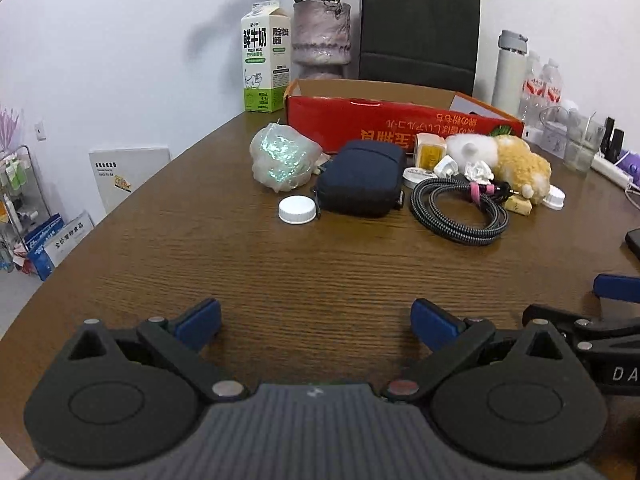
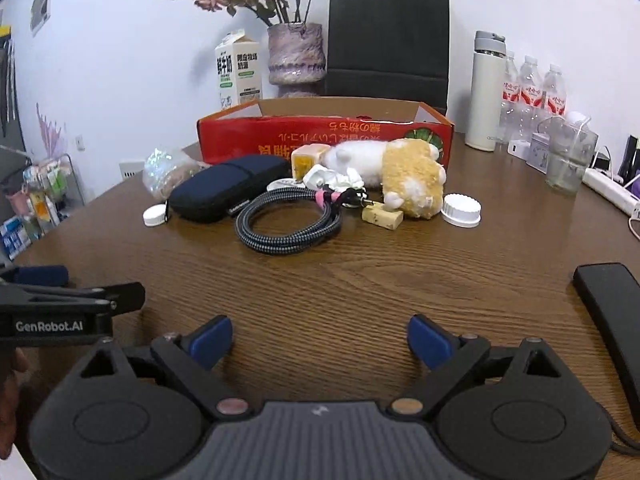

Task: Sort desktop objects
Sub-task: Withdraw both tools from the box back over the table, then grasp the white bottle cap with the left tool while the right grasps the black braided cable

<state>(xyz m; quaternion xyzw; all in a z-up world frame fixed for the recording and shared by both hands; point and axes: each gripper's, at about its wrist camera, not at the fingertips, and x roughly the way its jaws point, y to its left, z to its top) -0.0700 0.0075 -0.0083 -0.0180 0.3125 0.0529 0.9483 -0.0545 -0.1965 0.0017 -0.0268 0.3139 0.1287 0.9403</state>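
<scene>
Two grippers, left point(image 1: 316, 322) and right point(image 2: 320, 338), hover with jaws wide and empty, well short of the clutter by the red box point(image 2: 324, 136). Grabbing the cable point(image 2: 290, 222) could drag the plush point(image 2: 408, 184) and cork point(image 2: 382, 216) touching it.

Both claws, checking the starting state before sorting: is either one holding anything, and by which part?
Nothing is held. The left claw and the right claw are both open over bare table, well short of the clutter in front of the red box.
</scene>
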